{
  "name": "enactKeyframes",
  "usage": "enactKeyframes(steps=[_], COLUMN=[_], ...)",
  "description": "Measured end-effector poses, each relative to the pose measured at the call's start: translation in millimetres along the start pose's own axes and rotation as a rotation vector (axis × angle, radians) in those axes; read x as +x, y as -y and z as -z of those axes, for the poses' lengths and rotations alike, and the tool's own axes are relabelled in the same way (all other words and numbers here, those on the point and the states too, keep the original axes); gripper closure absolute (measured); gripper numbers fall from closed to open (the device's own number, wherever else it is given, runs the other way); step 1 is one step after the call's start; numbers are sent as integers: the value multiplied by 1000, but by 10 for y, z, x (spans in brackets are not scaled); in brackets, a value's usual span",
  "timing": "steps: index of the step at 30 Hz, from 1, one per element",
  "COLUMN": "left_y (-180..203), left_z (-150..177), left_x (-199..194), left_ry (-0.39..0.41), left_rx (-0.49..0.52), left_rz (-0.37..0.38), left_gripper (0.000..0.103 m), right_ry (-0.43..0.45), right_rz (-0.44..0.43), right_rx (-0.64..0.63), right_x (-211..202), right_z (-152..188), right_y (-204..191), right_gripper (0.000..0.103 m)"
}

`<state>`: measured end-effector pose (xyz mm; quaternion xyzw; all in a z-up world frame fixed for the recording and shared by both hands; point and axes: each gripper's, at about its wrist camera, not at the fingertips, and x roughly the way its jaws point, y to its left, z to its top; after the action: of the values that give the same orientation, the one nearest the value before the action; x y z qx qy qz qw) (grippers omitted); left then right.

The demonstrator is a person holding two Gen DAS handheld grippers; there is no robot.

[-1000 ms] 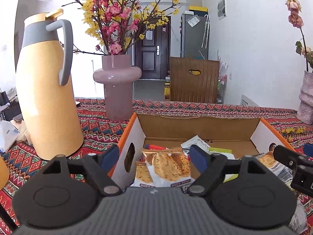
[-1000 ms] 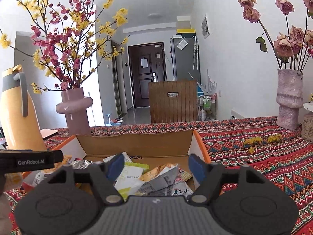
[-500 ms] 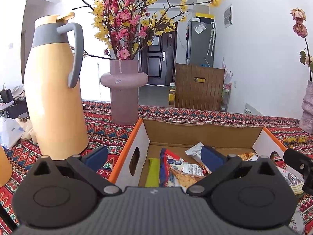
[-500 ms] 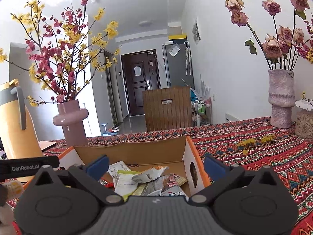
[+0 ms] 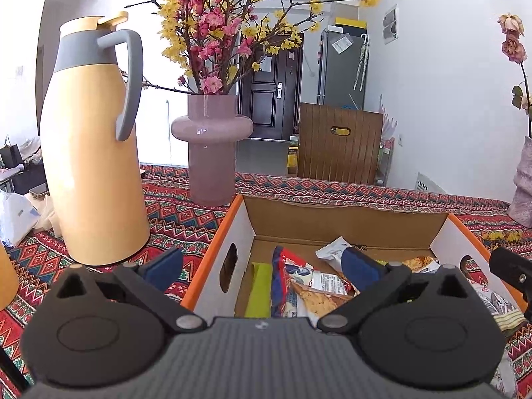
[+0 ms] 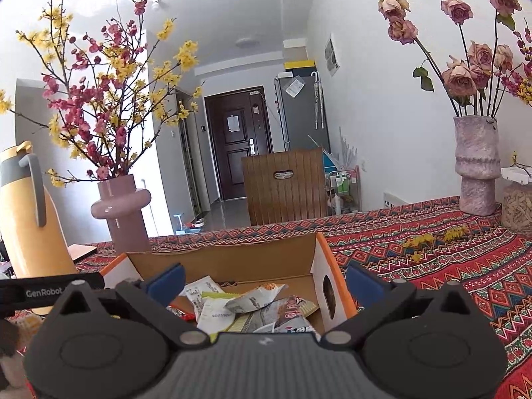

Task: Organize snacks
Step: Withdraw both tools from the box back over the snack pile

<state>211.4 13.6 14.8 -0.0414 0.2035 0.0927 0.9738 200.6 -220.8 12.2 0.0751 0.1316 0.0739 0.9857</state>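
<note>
one yellow thermos (image 5: pixel 89 153) and one pink vase (image 5: pixel 211 153) stand left of one cardboard box (image 5: pixel 345 216) holding the snack packets (image 5: pixel 312 286), too jumbled to count. left gripper (image 5: pixel 262 266) and right gripper (image 6: pixel 264 281): two units, both spread wide, jaws just opened, gripping nothing.

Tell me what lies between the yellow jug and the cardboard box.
Only bare patterned tablecloth lies between the jug and the box in the left wrist view; the pink vase stands farther back.
</note>
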Motion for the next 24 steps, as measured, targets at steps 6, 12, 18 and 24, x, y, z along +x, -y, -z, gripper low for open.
enactKeyframes(steps=[6,12,18,24], left_y=[-2,5,-29,-168], left_z=[6,5,-143,-227], left_x=[-3,-4,-195,-572], left_ry=[-2,-6,21,27], left_rx=[-4,0,-20,-43], left_rz=[-1,-1,-11,-6], left_gripper=[0,0,0,0], right_ry=[6,11,42,88], right_rz=[6,4,-14,-47], right_rx=[-2,3,1,-24], right_x=[-8,-34,-164,-584], right_z=[1,2,-53,-137], right_y=[-9,-6,-49,-95], right_gripper=[0,0,0,0])
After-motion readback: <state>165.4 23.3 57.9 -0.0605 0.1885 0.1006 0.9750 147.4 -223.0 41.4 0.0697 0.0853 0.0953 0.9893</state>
